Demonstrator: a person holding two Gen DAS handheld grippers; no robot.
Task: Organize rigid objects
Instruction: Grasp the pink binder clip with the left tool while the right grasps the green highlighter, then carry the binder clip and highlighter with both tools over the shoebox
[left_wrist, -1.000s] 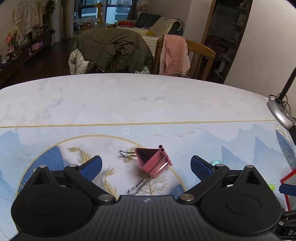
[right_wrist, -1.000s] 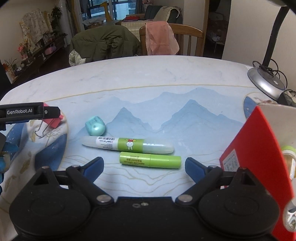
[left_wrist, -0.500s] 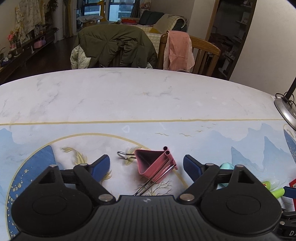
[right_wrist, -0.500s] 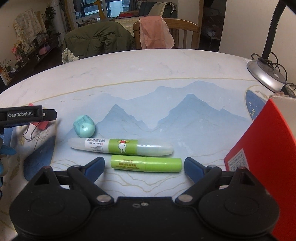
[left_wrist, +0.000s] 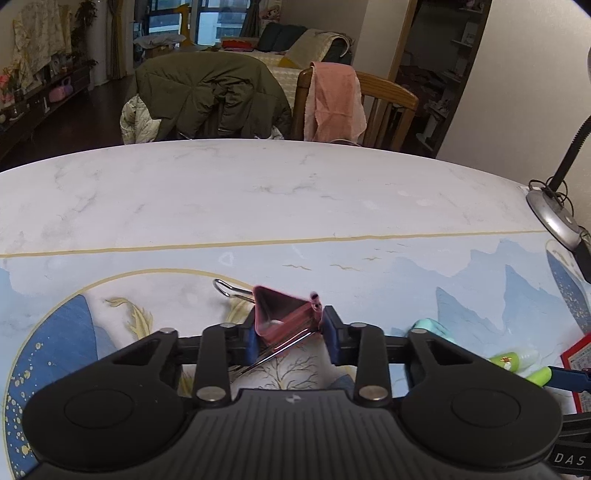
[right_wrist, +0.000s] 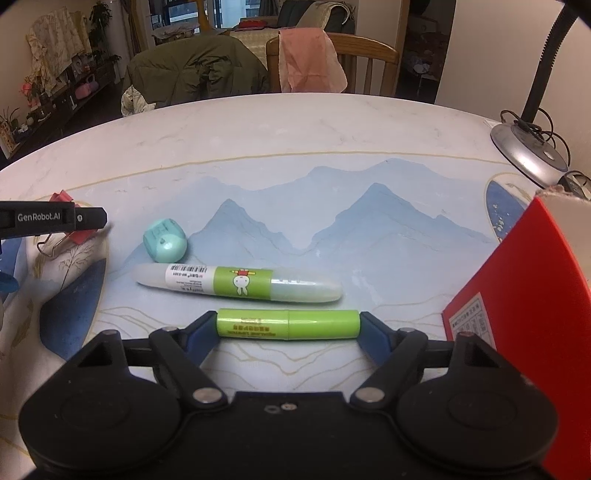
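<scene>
Left gripper (left_wrist: 290, 330) pinches the pink metal binder clip (left_wrist: 284, 317); right gripper (right_wrist: 288, 326) clamps the short green plastic tube (right_wrist: 288, 325) endwise, lying nine-to-three.

My left gripper (left_wrist: 289, 334) has matt black ribbed plastic and blue pads, which press a pink binder clip (left_wrist: 282, 317) of painted metal with shiny wire handles. My right gripper (right_wrist: 288, 326) meets a glossy green plastic tube (right_wrist: 288, 324). The tablecloth (right_wrist: 295, 206) looks smooth and printed.
</scene>
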